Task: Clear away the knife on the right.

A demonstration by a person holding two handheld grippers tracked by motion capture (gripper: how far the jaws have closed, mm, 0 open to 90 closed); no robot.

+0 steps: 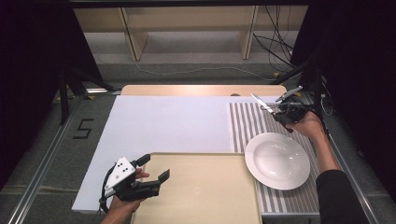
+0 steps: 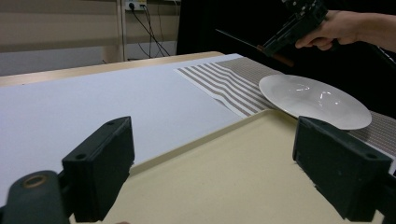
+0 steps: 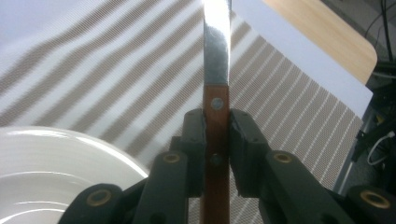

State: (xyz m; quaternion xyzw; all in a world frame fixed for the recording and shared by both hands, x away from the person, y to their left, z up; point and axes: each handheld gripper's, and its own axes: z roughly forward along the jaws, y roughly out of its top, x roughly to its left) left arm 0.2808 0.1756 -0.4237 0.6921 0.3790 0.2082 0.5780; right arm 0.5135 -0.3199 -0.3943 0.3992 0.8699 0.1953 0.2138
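We note the right gripper (image 1: 280, 108) clenched on a wooden-handled knife (image 3: 216, 116), raised over the striped placemat (image 1: 243, 122), just beyond the white plate (image 1: 277, 160); knife not yet set down. Left gripper (image 1: 156, 169) hangs released, holding nothing, low over the beige tray (image 1: 205, 186).

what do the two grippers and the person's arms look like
Both grippers are black, each with two blocky jaws on hinged links with brass-coloured pivot pins. The left gripper carries a grey three-cornered plate with black dots, and a black cable trails from it. The right gripper has a similar plate seen edge-on. The right arm wears a black sleeve up to the forearm; the left forearm shows no sleeve.
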